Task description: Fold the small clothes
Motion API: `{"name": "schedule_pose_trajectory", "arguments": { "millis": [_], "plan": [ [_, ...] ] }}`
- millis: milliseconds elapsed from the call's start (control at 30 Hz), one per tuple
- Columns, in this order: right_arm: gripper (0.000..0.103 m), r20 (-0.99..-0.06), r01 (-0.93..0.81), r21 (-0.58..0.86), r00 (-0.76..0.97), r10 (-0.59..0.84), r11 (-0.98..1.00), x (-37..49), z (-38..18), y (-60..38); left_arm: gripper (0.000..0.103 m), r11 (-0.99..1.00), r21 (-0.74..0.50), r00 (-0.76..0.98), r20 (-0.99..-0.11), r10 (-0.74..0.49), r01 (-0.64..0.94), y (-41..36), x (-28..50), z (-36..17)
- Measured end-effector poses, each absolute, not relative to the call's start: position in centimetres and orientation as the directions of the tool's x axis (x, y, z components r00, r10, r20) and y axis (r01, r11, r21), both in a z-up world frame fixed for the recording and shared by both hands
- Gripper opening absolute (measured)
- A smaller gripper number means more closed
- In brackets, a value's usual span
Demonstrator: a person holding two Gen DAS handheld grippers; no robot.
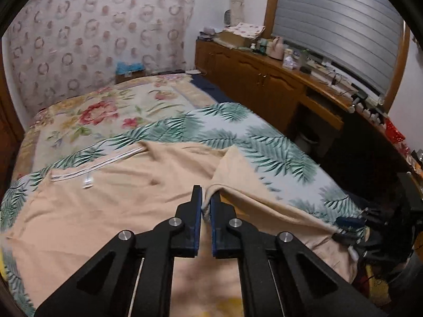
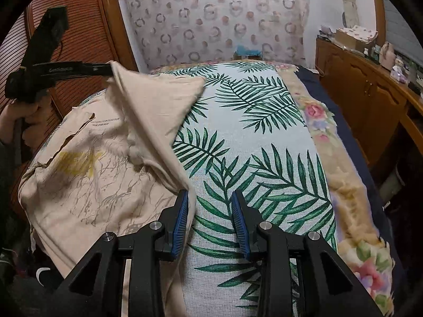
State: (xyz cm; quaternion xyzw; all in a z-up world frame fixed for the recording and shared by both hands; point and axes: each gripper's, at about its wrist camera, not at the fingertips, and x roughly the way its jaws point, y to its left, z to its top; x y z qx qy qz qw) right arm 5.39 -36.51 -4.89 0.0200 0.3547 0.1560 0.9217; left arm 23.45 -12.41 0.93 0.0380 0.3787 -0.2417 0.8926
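Your left gripper point(image 1: 207, 198) had its blue pads pinched almost together on a hem edge of the beige T-shirt point(image 1: 113, 206); no earlier view shows how the jaws got there. In the right wrist view that same gripper point(image 2: 107, 69) sat up at the left, lifting a corner of the shirt so the cloth hung from it in a raised flap, with your hand point(image 2: 23, 116) wrapped around the handle below. There was pale lettering along the gripper's black body, too blurred to read.

Your right gripper point(image 2: 210, 200) stood partly open. Its left pad lay against the edge of the shirt's cloth, and nothing was pinched between the jaws; only the palm-leaf sheet point(image 2: 264, 137) showed in the gap.

The shirt lay on the left part of the bed, spread over the palm-leaf sheet, with its near edge trailing down beside your right gripper. Its front carried a cracked grey marbled print, a worn yellow motif and two short lines of small dark text, none of it legible. A small white tag point(image 1: 88, 183) sat just below the neckline, its writing unreadable.

A floral blanket point(image 1: 105, 111) lay beyond the sheet, and a wooden sideboard point(image 1: 264, 84) ran along the right wall.
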Motion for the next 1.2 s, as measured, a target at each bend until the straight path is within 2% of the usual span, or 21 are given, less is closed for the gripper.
{"name": "schedule_pose_trajectory", "arguments": {
  "millis": [67,233,300,433,500,667,800,867,933,1133,1200],
  "plan": [
    [0.034,-0.651,-0.272,0.149,0.697,0.301,0.951,5.4,-4.8,-36.3,0.025,0.883,-0.116,0.578,-0.716,-0.392,0.454,-11.7,23.5,0.3],
    [0.034,-0.661,-0.276,0.139,0.689,0.297,0.951,5.7,-4.5,-36.1,0.035,0.888,-0.077,0.573,-0.738,-0.357,0.453,-11.7,22.5,-1.2],
    [0.034,-0.661,-0.277,0.129,0.692,0.291,0.952,5.7,-4.2,-36.0,0.052,0.883,-0.064,0.574,-0.737,-0.357,0.466,-11.7,21.5,-1.6],
    [0.034,-0.634,-0.311,0.115,0.708,0.311,0.943,4.9,-3.0,-35.5,0.056,0.873,-0.061,0.558,-0.747,-0.361,0.484,-11.3,20.1,-2.3],
    [0.034,-0.623,-0.333,0.11,0.711,0.326,0.936,4.4,-2.3,-34.7,0.064,0.872,-0.066,0.554,-0.748,-0.366,0.485,-10.8,19.6,-2.4],
    [0.034,-0.605,-0.398,0.1,0.703,0.373,0.912,3.5,-1.5,-32.3,0.066,0.872,-0.114,0.541,-0.744,-0.393,0.476,-8.9,17.7,-3.0],
    [0.034,-0.61,-0.457,0.1,0.674,0.417,0.884,3.6,-1.7,-29.5,0.066,0.89,-0.101,0.54,-0.763,-0.356,0.444,-7.7,16.8,-4.6],
    [0.034,-0.616,-0.465,0.071,0.675,0.405,0.882,4.1,-2.0,-28.4,0.066,0.903,-0.09,0.53,-0.783,-0.325,0.42,-7.1,16.9,-5.8],
    [0.027,-0.632,-0.473,0.049,0.667,0.394,0.88,4.8,-2.4,-27.4,0.066,0.911,-0.086,0.522,-0.796,-0.306,0.403,-6.7,16.9,-6.9],
    [0.026,-0.678,-0.444,-0.039,0.67,0.303,0.895,7.1,-3.6,-25.7,0.066,0.918,-0.048,0.56,-0.78,-0.28,0.393,-6.5,16.4,-7.7],
    [0.026,-0.685,-0.442,-0.068,0.672,0.28,0.894,7.3,-3.8,-25.4,0.072,0.917,-0.023,0.569,-0.778,-0.267,0.399,-6.7,16.2,-7.9]
  ]
}}
